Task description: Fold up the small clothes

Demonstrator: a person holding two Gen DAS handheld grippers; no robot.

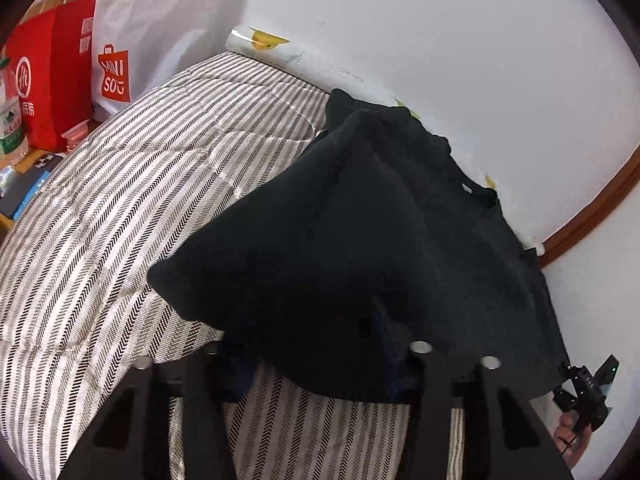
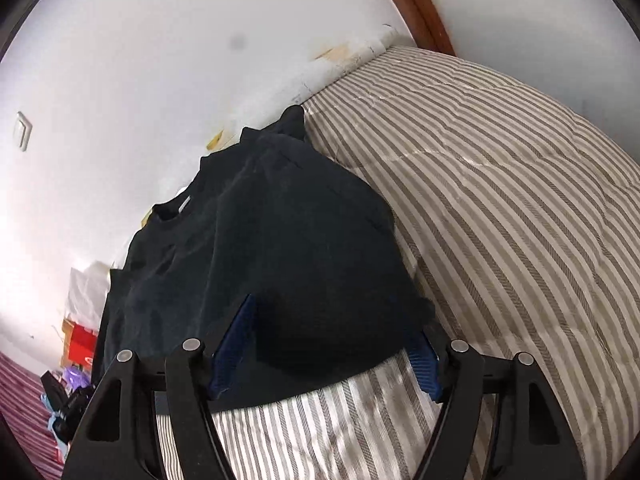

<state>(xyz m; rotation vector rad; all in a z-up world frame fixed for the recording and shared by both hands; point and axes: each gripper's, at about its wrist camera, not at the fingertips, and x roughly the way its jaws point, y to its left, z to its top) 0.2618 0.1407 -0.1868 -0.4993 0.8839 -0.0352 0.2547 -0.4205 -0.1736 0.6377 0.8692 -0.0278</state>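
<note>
A black T-shirt (image 1: 360,220) lies spread on the striped quilt (image 1: 140,200), collar toward the white wall. My left gripper (image 1: 312,348) stands at its near hem. The cloth drapes over both fingertips and fills the gap between the blue pads (image 1: 394,372), which stand well apart. In the right wrist view the same T-shirt (image 2: 280,220) bulges between the blue pads (image 2: 236,344) of my right gripper (image 2: 336,320), jaws wide, at the hem's other end on the quilt (image 2: 500,200). The right gripper (image 1: 588,392) and the hand (image 1: 568,436) holding it show at the left view's edge.
Red paper bags (image 1: 44,76), a white shopping bag (image 1: 132,52) and a water bottle (image 1: 10,120) stand beside the bed's far left. A white wall runs behind the shirt, with a brown wooden frame (image 1: 592,216) at the right. A light switch (image 2: 22,130) is on the wall.
</note>
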